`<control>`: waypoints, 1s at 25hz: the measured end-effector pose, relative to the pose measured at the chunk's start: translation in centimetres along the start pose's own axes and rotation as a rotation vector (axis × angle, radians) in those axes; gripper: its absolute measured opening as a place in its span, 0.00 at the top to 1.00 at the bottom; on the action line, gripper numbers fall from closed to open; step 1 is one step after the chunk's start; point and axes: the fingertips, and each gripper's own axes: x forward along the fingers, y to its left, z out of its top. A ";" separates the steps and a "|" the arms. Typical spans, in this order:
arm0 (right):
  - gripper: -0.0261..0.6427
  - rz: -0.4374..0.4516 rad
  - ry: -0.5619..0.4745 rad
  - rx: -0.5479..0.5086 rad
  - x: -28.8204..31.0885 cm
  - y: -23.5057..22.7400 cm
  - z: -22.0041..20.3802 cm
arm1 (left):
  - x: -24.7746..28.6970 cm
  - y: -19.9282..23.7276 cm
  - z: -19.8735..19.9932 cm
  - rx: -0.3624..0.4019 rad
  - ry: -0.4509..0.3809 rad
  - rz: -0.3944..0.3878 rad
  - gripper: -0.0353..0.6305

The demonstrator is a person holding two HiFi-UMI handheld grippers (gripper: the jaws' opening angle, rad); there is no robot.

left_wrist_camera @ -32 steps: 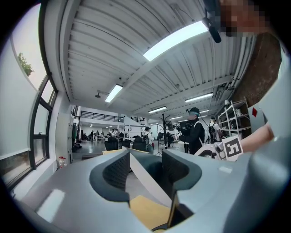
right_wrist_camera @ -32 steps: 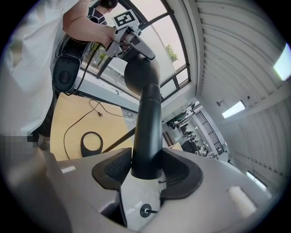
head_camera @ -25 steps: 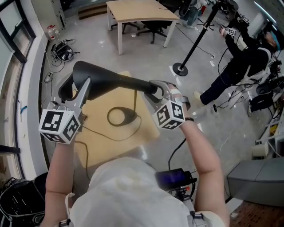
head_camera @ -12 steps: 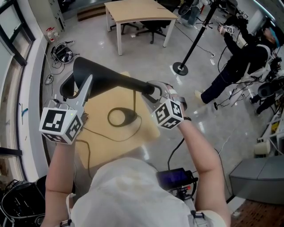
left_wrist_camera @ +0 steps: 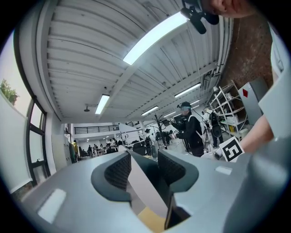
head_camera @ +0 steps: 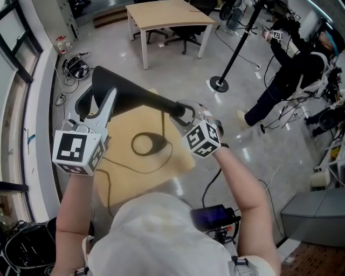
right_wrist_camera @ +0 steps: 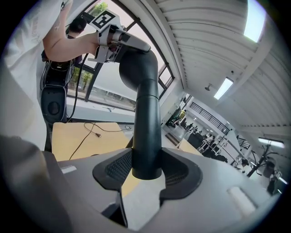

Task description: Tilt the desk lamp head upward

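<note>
A black desk lamp stands on a small wooden table [head_camera: 180,153], its round base [head_camera: 146,143] flat on the top. In the head view my left gripper [head_camera: 105,105] is shut on the rim of the lamp head [head_camera: 126,89], which juts to the left. The left gripper view shows that pale rim [left_wrist_camera: 141,186] pinched between the pads of the left gripper [left_wrist_camera: 144,170]. My right gripper [head_camera: 186,112] is shut on the lamp arm [head_camera: 161,102]. In the right gripper view the black tube [right_wrist_camera: 148,127] rises between the jaws of the right gripper [right_wrist_camera: 145,170] to the lamp head [right_wrist_camera: 134,68].
The lamp's cord [head_camera: 135,167] trails over the table. A wooden desk [head_camera: 167,16] with a chair [head_camera: 186,35] stands at the back. A black pole stand [head_camera: 218,83] and a person in black [head_camera: 291,70] are to the right. Cables [head_camera: 75,64] lie on the floor at the left.
The lamp head, with my left gripper on it, has shifted slightly up and away. My right gripper has stayed on the lamp arm, drifting a little with it.
</note>
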 end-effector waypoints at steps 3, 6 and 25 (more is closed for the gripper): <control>0.65 0.004 -0.003 0.023 0.0 0.3 0.0 | -0.1 -0.3 0.2 0.020 0.000 0.003 0.71; 0.65 0.005 -0.010 0.045 0.1 0.5 -0.1 | 0.0 -0.6 0.5 0.038 -0.004 0.003 0.71; 0.66 0.007 -0.062 0.212 0.9 1.1 0.4 | 1.7 -2.9 3.8 0.198 -0.007 0.003 0.71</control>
